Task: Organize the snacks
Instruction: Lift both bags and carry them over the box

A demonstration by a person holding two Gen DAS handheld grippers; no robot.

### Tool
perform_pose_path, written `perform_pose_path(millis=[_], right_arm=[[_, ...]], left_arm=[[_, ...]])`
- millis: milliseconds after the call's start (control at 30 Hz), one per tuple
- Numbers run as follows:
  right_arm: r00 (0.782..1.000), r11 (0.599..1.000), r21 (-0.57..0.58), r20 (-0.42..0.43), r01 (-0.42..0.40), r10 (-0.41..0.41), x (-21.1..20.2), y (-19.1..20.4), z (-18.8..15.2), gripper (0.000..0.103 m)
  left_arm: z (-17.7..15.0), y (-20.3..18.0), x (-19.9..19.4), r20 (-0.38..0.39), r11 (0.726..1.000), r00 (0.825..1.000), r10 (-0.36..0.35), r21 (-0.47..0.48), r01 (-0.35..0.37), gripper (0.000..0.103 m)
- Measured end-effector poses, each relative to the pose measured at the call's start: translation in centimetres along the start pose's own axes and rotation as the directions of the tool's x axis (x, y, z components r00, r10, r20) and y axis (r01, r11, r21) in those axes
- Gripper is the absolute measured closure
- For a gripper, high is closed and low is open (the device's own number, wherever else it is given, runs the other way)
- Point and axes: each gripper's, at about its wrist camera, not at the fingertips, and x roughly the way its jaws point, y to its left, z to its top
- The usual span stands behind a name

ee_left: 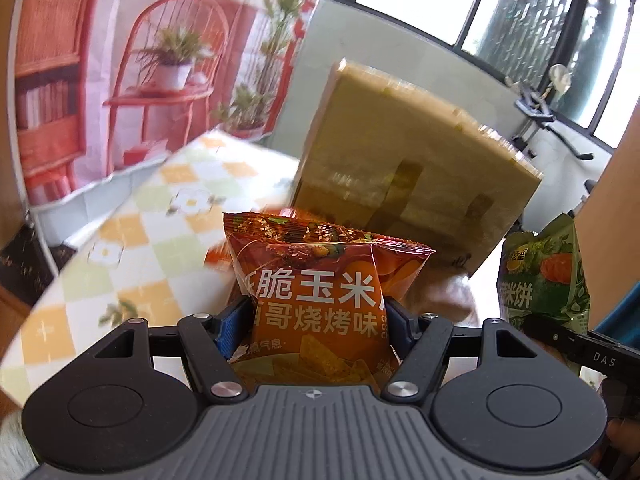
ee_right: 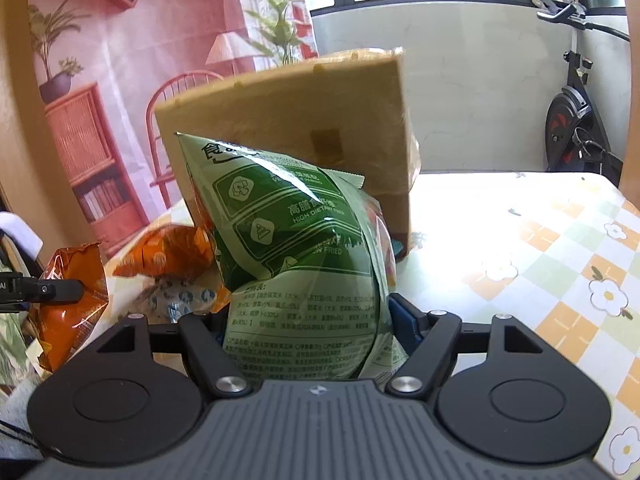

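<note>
My left gripper (ee_left: 318,314) is shut on an orange corn-chip bag (ee_left: 320,280), held up above the table in front of a brown cardboard box (ee_left: 404,164). My right gripper (ee_right: 304,316) is shut on a green rice-cracker bag (ee_right: 296,256), held up before the same box (ee_right: 288,120). The green bag also shows at the right of the left wrist view (ee_left: 544,276). The orange bag and the left gripper show at the left of the right wrist view (ee_right: 76,292). More orange snack bags (ee_right: 168,256) lie on the table by the box.
The table has a checked flower-print cloth (ee_right: 560,264). A printed backdrop (ee_left: 132,68) hangs behind on the left. A white wall and windows stand behind, with an exercise bike (ee_right: 576,120) at the right.
</note>
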Motion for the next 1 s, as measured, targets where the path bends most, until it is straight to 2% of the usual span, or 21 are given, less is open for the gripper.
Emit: perform_pose_path(millis=[133,300,567,767,1000], right_arm=[[0.998,1.000,-0.002,0.055,-0.005,0.006,-1.3,-0.1,1.8,0.029],[0.988,0.999,-0.020,0.150,-0.029,0.032,-3.5,0.1,5.5,0.029],[0.963,0.997,-0.058,0.259,-0.055,0.068,-4.8,0.4,13.1,0.029],[0.951,0.996,-0.069,0.298,-0.064,0.082,-2.8,0.1,18.6,0.029],[0.946,0.993,-0.008,0.305,-0.114,0.111,2.5,-1.0,23.6,0.029]], left_arm=[[3.0,-1.3,-1.1,0.072,0.997,0.996,-0.047,0.060,0.043,0.031],[7.5,-3.3,-2.4,0.164,0.988,0.980,-0.113,0.119,0.094,0.031],[13.9,-6.8,-1.0,0.215,0.976,0.958,-0.191,0.142,0.163,0.031],[17.8,-8.1,2.5,0.224,0.977,0.954,-0.200,0.115,0.177,0.031],[20.7,-9.8,6.8,0.191,0.979,0.966,-0.176,0.140,0.150,0.031]])
